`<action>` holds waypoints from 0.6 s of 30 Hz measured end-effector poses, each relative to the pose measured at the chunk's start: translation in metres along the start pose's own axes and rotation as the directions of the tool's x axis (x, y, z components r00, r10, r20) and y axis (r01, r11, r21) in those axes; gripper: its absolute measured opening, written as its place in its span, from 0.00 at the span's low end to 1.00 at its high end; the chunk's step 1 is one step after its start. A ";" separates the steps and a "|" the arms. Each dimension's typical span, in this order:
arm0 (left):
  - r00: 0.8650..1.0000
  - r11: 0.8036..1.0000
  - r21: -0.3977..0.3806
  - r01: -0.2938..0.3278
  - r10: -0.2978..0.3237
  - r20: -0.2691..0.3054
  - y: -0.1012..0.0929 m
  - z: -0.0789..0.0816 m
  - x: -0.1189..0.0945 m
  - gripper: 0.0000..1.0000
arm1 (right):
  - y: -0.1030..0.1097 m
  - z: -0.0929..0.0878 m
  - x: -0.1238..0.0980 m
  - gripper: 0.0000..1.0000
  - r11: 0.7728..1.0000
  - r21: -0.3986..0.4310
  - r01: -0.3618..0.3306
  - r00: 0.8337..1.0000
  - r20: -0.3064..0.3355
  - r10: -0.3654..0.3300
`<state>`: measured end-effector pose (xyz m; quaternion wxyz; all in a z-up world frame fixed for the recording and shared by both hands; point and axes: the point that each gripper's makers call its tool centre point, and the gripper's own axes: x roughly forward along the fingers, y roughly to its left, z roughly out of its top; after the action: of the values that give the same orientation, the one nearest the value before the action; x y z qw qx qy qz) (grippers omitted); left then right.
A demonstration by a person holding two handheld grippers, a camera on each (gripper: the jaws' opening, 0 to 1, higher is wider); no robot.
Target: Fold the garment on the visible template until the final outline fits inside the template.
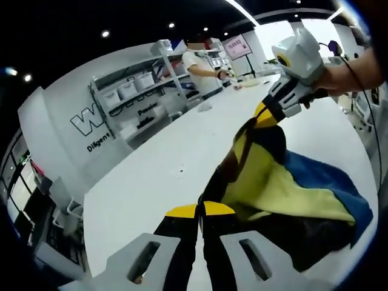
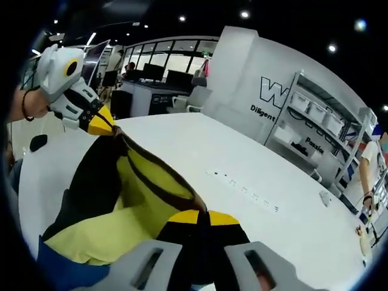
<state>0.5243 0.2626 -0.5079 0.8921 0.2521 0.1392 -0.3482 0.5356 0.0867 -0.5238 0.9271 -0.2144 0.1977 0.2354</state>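
While both yellow-tipped grippers, left and right, clamp its edge, the yellow, black and blue fabric garment hangs stretched above the white table.

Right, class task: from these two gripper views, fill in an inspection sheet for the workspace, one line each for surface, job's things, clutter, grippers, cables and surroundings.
Surface: white table, broad and plain; no template outline can be made out.
Job's things: garment, yellow, black and blue, lifted and stretched between both grippers, its lower part bunched on the table.
Clutter: small items in a row on the table, too small to identify.
Grippers: left gripper shut on the garment; right gripper shut on the garment.
Cables: thin dark cable by the person's arm.
Surroundings: shelving with bins, a white wall with lettering, another person standing at the table's far end.
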 end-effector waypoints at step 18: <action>0.999 0.977 -0.214 0.004 -0.011 -0.030 0.020 -0.001 0.032 0.00 | -0.019 0.008 0.031 0.00 0.991 0.128 -0.037 0.999 0.035 0.033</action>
<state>0.5610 0.2577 -0.5157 0.9105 0.1593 0.1906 -0.3305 0.5728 0.0865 -0.5265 0.9378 -0.1466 0.2010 0.2420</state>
